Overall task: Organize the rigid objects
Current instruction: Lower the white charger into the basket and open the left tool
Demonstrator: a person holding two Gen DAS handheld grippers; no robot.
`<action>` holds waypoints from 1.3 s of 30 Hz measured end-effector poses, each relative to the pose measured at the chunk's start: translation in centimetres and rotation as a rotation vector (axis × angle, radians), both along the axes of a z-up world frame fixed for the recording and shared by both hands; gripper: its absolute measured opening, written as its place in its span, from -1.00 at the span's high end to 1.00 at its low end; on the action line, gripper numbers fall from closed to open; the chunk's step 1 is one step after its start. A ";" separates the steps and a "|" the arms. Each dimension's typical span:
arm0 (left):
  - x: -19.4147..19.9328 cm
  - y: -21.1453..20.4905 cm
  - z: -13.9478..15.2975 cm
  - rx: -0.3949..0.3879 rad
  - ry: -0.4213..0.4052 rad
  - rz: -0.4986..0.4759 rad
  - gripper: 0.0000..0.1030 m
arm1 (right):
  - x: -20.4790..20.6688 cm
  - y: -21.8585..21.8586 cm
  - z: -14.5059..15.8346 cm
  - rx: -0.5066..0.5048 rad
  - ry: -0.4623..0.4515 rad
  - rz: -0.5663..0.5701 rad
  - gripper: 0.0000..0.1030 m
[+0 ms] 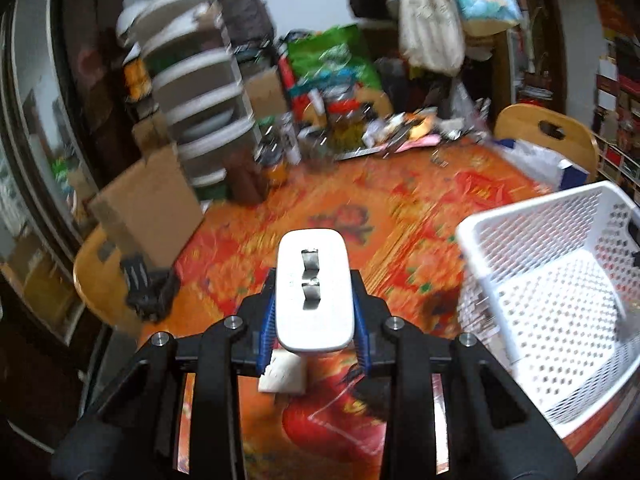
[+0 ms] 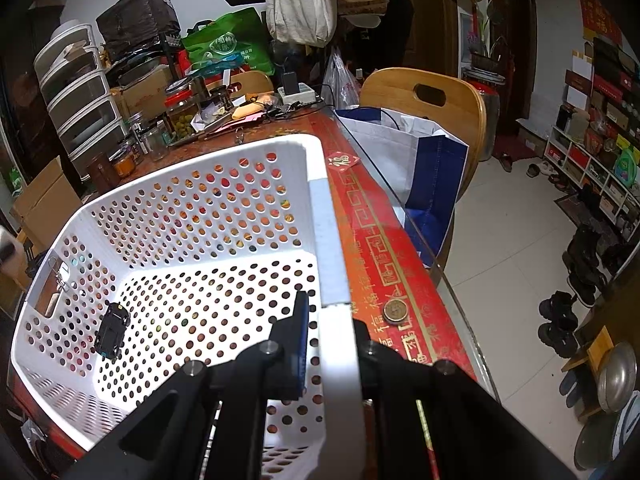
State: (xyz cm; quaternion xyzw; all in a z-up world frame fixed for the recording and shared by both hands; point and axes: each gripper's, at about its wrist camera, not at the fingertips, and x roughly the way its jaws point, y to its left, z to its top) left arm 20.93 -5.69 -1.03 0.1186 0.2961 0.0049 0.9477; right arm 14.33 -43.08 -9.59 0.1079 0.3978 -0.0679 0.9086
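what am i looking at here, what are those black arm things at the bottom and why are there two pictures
The black parts are two hand-held grippers, simple two-finger clamps that a person carries, one in each hand. Each has a wide-angle camera looking forward along its fingers, so you get one picture per hand.

In the left hand's picture, the left gripper is shut on a white plug adapter, its metal prongs facing the camera, held above the table with its orange-red patterned cloth.

In the right hand's picture, the right gripper is clamped on the rim of a white perforated basket standing on that table. Inside the basket lies a small black toy car. A coin lies on the cloth beside the basket. Jars, boxes and bags crowd the far end.
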 end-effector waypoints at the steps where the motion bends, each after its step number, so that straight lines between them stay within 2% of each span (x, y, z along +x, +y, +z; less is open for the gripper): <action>1: -0.1 -0.8 0.7 0.007 -0.005 -0.020 0.43 | 0.0 0.0 0.0 0.000 0.000 0.000 0.84; 5: -0.7 -4.9 3.2 0.028 -0.013 -0.136 0.43 | 0.0 0.0 0.0 0.000 0.001 -0.001 0.84; 9: -1.1 -9.4 4.3 0.091 -0.022 -0.222 0.43 | 0.0 0.0 0.1 0.000 0.001 0.001 0.84; 14: 0.7 -14.8 3.1 0.145 0.099 -0.314 0.43 | 0.0 0.0 0.1 0.000 0.000 0.002 0.84; 17: 2.3 -17.1 1.6 0.183 0.207 -0.357 0.43 | 0.1 -0.1 0.2 0.002 0.002 0.006 0.84; 20: 3.8 -18.6 -0.3 0.231 0.274 -0.376 0.43 | 0.3 -0.1 0.2 0.002 0.003 0.011 0.84; 26: 6.6 -21.9 -5.5 0.339 0.454 -0.429 0.43 | 0.3 -0.3 0.0 0.010 -0.002 0.013 0.84; 30: 7.4 -23.2 -8.8 0.405 0.537 -0.445 0.43 | 0.5 -0.4 0.0 0.013 -0.003 0.017 0.84; 36: 8.6 -23.8 -12.3 0.424 0.691 -0.458 0.43 | 0.5 -0.4 -0.2 0.016 -0.002 0.020 0.84; 39: 8.6 -24.1 -13.2 0.475 0.715 -0.479 0.42 | 0.5 -0.4 -0.2 0.017 -0.002 0.020 0.84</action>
